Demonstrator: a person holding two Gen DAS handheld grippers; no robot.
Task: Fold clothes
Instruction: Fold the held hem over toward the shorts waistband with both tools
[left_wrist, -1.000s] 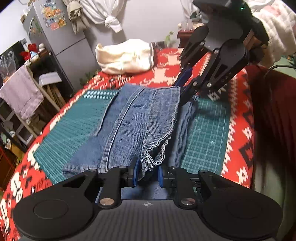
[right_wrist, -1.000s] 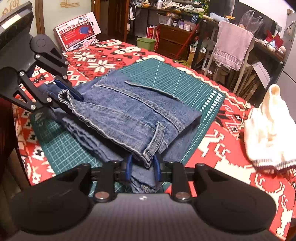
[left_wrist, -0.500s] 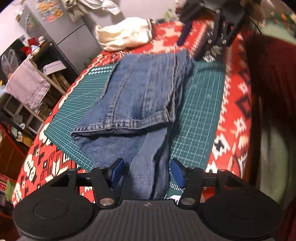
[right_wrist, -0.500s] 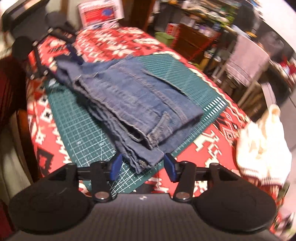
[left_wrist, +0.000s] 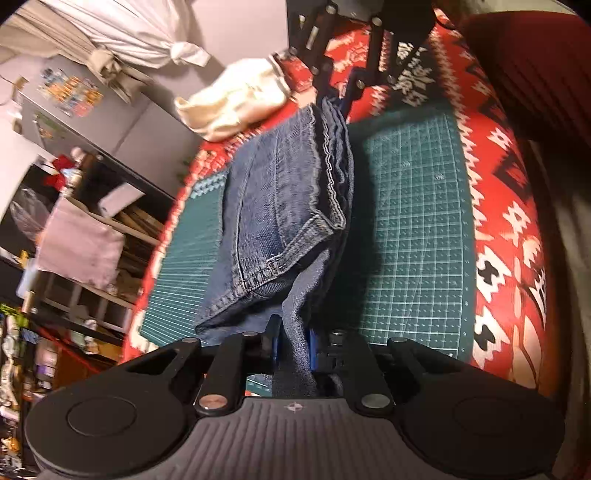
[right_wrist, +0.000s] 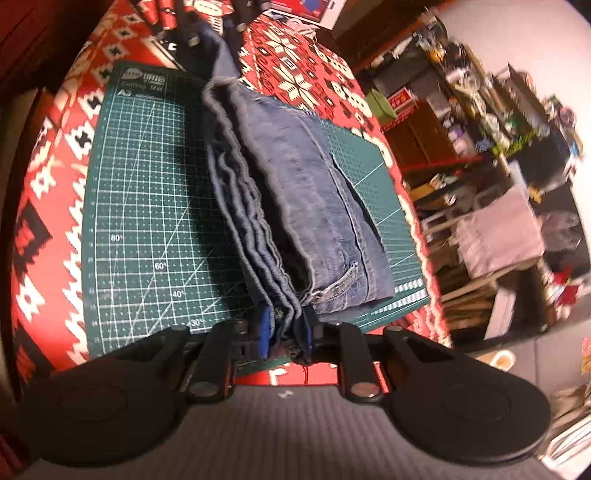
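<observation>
1. As both my grippers are clamped on denim, the fold is plainly well along: the jeans (left_wrist: 280, 206) already lie as a compact stack of several layers on the green cutting mat (left_wrist: 413, 229).
2. My left gripper (left_wrist: 293, 345) has its blue fingers (left_wrist: 275, 341) pinching a hanging fold of the jeans; the rest of the stack runs straight ahead of the fingers, its layered edges to their right side.
3. My right gripper (right_wrist: 286, 332) pinches the stacked hems at the opposite end, fingers (right_wrist: 264, 330) pressed onto the bundle. From here the jeans (right_wrist: 295, 192) stretch ahead of the fingers, with open mat (right_wrist: 147, 206) to their left.
4. Beyond the far end of the stack in each view I see the other gripper's black linkage, so I hold the bundle at both ends.
5. Done, I judge: the legs brought together and doubled over, giving the ridged edges.
6. Left, I judge: one more fold or a tidy set-down, since the bottom layer by my left fingers droops loose and uneven.
7. A cream garment (left_wrist: 236, 107) lies crumpled ahead and left of my left fingers, on the red patterned cloth (left_wrist: 498, 192) of the bench. It looks unfolded, so more work remains.
</observation>
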